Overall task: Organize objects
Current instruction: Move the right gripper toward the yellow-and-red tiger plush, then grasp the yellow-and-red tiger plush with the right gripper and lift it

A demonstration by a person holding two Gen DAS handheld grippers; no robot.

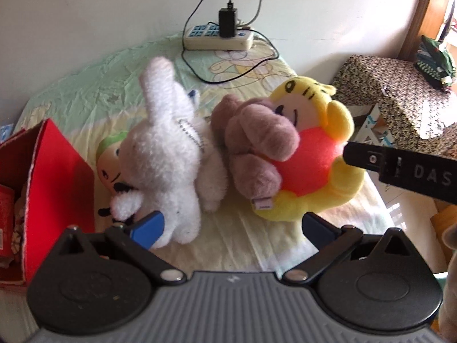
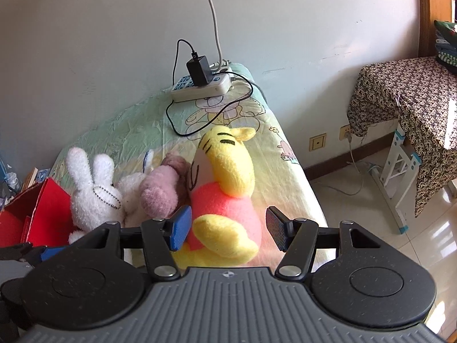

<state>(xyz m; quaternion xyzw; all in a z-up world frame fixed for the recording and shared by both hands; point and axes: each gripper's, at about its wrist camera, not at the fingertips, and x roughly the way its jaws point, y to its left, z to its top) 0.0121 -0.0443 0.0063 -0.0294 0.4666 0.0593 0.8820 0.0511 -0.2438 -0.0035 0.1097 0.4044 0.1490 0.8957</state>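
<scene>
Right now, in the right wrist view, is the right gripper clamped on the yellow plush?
No. The right gripper stands open around the yellow plush, with a clear gap at the right-hand pad.

Small green-capped doll [image 1: 107,160] mostly hidden behind white rabbit plush [image 1: 168,168]; only its face and cap showed. Red box [image 1: 61,177] was cut off by the left edge, contents unclear. Mauve plush [image 1: 254,145] covered part of the yellow tiger plush [image 1: 320,157] face and chest. Right gripper [image 2: 228,230] body hid the tiger's lower end in the right wrist view. Folded fabric pile [image 2: 445,45] was cropped at the right edge. Power strip [image 1: 218,38] sockets too small to read.
</scene>
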